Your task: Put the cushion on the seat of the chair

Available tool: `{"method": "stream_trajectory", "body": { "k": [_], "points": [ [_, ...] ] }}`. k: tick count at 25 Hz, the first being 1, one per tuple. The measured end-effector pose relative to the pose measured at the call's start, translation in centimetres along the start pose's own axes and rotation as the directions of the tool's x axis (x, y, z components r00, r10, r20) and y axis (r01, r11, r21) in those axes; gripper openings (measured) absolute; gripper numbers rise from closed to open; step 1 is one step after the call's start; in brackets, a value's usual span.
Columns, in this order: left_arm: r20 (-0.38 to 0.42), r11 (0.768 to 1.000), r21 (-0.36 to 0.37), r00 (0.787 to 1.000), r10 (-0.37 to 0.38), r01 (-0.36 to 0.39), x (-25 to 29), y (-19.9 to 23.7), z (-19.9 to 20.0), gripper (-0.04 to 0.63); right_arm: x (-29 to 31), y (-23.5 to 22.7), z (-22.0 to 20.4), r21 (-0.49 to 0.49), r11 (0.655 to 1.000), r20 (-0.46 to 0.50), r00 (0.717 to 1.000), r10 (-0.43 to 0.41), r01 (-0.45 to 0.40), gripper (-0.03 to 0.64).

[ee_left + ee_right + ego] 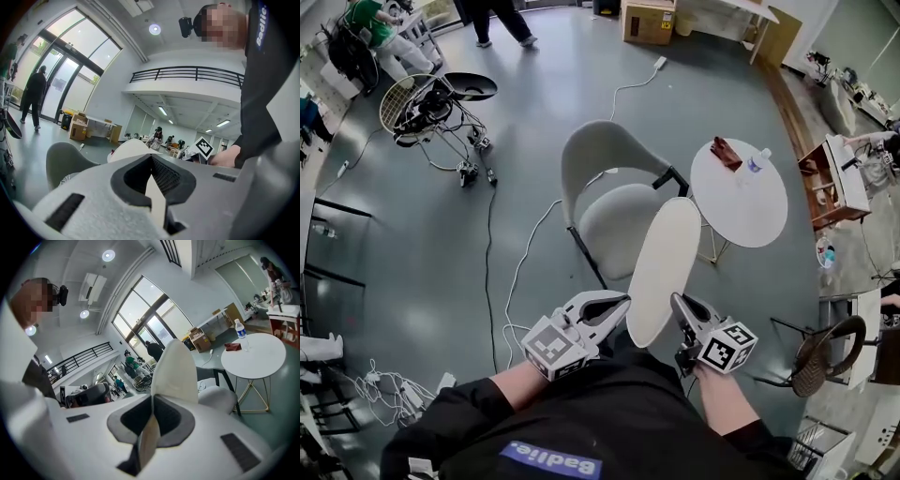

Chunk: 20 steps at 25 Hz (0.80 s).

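Grip on both sides: left gripper (617, 304) and right gripper (678, 307) each clamp an edge of the cushion (664, 267), a thin off-white oval held tilted just short of the grey chair (605, 159). Only the head view shows the whole oval; both gripper views catch just its pinched rim.

The right gripper (152, 398) is pinching the cushion (174, 367) by its edge. The chair (219, 400) is sitting just behind the cushion

The cushion (664, 272) looks matt, the chair (602, 157) smooth plastic.
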<state>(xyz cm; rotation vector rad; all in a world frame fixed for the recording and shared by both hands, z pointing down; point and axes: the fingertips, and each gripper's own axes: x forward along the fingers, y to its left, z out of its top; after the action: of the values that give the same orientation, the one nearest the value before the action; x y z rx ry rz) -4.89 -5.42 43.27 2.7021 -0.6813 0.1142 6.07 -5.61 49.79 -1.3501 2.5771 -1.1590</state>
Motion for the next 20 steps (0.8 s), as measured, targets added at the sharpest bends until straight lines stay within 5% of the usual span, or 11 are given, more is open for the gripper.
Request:
{"method": "stream_trajectory", "body": {
  "k": [20],
  "points": [
    [-0.014,0.990,0.016,0.990,0.138,-0.137,6.0,4.2,2.1,0.015,7.2,-8.6,2.2,0.115,0.991,-0.047,0.996,0.076,-0.071,0.038]
  ]
}}
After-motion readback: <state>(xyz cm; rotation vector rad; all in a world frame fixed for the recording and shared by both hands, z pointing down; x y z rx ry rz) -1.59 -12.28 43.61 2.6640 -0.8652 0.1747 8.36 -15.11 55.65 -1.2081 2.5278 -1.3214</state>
